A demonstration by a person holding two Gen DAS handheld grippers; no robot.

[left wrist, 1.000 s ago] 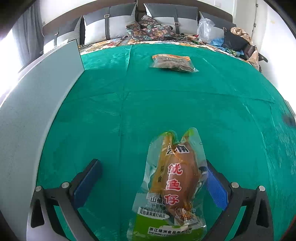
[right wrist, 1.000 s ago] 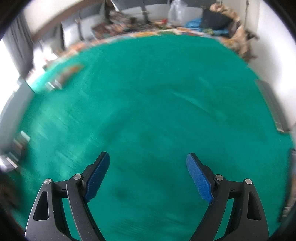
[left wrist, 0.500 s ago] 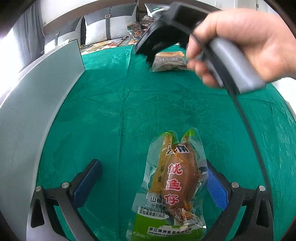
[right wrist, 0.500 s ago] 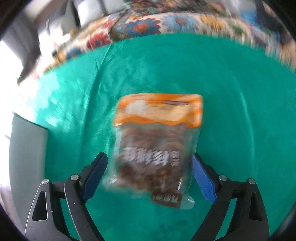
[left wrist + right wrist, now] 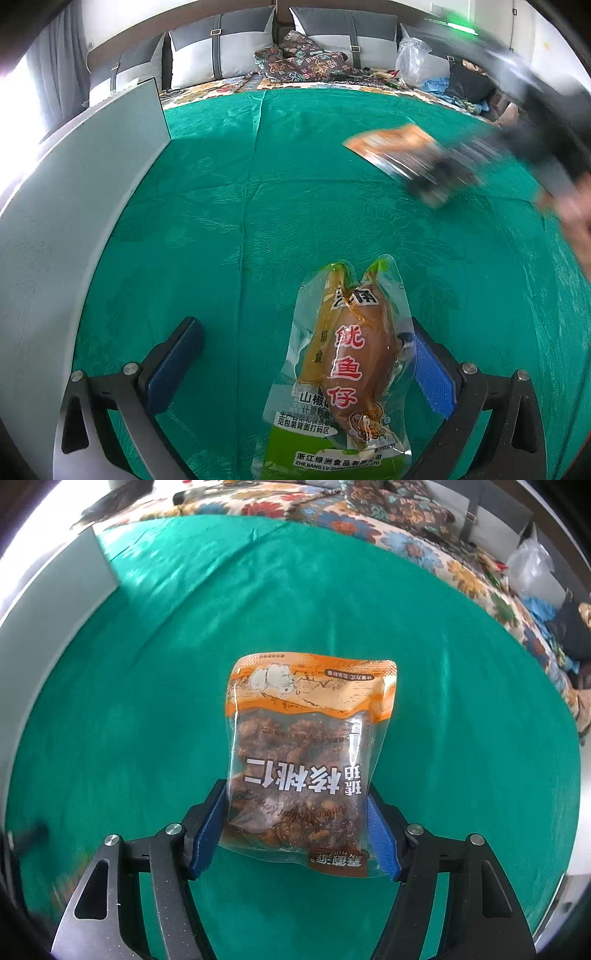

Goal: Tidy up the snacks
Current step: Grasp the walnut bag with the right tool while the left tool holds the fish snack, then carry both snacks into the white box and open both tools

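A grey panel [image 5: 74, 192] walls the left edge of the green patterned cloth [image 5: 229, 206]. My left gripper [image 5: 306, 363] is spread wide around the glossy squid packet [image 5: 343, 369] lying flat. My right gripper [image 5: 295, 829] pinches the crinkly orange-topped walnut bag [image 5: 306, 753].

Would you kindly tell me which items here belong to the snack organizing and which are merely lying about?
Job:
- walnut packet, clamped in the right gripper
- squid packet, between the open left gripper fingers
- grey board, possibly

Lying about:
- pillows
- plastic bag
- floral sheet
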